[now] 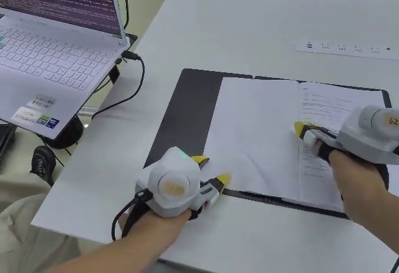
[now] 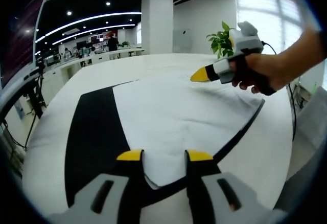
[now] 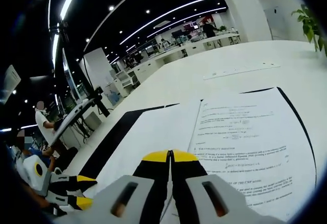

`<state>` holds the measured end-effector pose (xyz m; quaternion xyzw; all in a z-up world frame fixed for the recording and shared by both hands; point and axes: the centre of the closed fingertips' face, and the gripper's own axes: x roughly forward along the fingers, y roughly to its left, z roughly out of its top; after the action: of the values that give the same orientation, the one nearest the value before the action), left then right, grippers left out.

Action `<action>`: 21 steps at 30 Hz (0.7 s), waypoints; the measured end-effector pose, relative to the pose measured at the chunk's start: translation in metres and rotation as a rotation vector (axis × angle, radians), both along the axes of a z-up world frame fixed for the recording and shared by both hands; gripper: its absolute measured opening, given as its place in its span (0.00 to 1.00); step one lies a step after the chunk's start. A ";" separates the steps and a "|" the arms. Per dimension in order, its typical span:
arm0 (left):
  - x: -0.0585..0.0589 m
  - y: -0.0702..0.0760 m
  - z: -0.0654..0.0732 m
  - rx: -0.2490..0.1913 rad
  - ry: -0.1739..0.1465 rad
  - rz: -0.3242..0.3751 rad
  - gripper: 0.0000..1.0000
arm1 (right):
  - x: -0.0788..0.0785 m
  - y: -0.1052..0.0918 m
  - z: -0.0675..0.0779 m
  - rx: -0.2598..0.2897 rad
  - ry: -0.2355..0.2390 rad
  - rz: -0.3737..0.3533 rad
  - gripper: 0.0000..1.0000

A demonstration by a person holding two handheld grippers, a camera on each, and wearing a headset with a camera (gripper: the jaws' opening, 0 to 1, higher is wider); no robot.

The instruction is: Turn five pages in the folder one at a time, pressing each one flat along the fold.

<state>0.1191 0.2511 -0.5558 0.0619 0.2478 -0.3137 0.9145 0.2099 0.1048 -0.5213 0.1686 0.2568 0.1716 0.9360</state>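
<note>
Paper pages [image 1: 255, 136] in black folder [image 1: 187, 114]: thin, light, floppy; lift by loose corner; left tool [image 1: 212, 169] jaws apart; right tool [image 1: 303, 129] jaws together at fold.

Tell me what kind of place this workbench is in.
Most likely an open-plan office: an open laptop stands by the white desk, a power strip lies on it, and rows of other desks run under long ceiling light strips.
</note>
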 end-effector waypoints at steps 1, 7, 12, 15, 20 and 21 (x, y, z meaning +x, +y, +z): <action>0.000 0.000 0.000 -0.007 -0.001 0.004 0.31 | 0.005 0.000 0.000 -0.006 -0.011 -0.001 0.00; 0.001 0.001 0.000 -0.015 -0.004 0.011 0.31 | 0.029 0.000 -0.004 -0.018 -0.049 0.008 0.00; 0.001 0.001 0.000 -0.020 -0.004 0.013 0.31 | 0.044 -0.004 -0.014 -0.034 -0.032 -0.004 0.00; 0.001 0.001 0.000 -0.022 -0.007 0.012 0.31 | 0.052 -0.008 -0.014 -0.040 -0.039 -0.013 0.00; 0.001 0.001 0.000 -0.026 -0.005 0.015 0.31 | 0.065 -0.013 -0.016 -0.052 -0.044 -0.018 0.00; 0.001 0.001 0.000 -0.026 -0.005 0.016 0.31 | 0.068 -0.014 -0.016 -0.055 -0.045 -0.020 0.00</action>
<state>0.1198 0.2517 -0.5563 0.0491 0.2420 -0.3096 0.9183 0.2781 0.0905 -0.5374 0.1414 0.2386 0.1590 0.9475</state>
